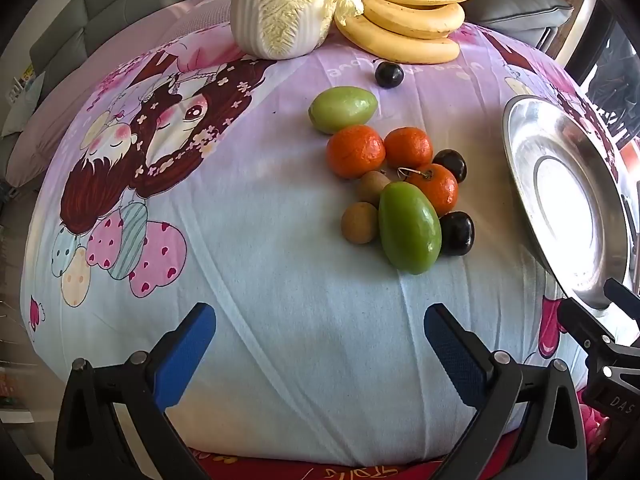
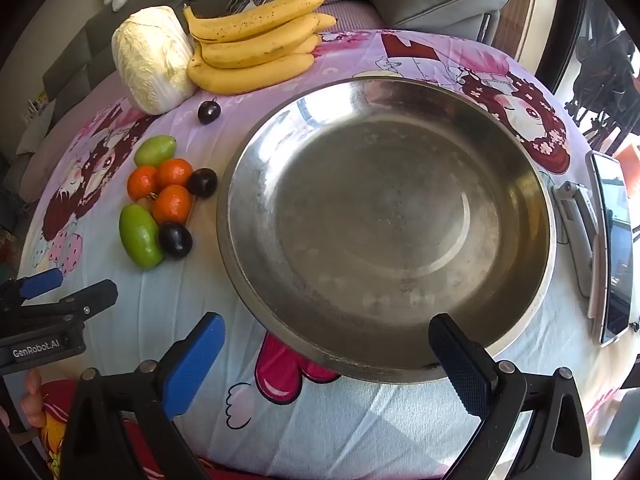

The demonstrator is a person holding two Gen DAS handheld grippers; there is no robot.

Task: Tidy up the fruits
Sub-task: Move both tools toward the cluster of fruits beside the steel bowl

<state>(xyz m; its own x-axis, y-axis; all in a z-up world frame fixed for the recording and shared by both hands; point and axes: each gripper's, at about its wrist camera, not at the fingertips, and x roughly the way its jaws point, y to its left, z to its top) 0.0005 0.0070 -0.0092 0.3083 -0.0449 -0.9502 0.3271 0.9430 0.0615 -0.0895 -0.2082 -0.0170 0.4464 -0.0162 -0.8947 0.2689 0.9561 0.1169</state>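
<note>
Left wrist view: fruit clustered on a cartoon-print cloth-covered table [image 1: 240, 280], both hand-held grippers empty.

From left to right, the left hand-held gripper [image 1: 320, 330] stands wide open over bare cloth, holding nothing; ahead lie two green oval fruits [image 1: 409, 229], three orange tangerines [image 1: 355, 151], two small brown fruits [image 1: 359, 223] and dark round plums [image 1: 457, 233], with a pale napa cabbage [image 1: 280, 4] and yellow bananas [image 1: 404, 12] at the far edge. Right of the fruit sits the empty round steel basin [image 2: 384, 220], its near rim between the spread, empty fingers of the right hand-held gripper [image 2: 326, 338].
</note>
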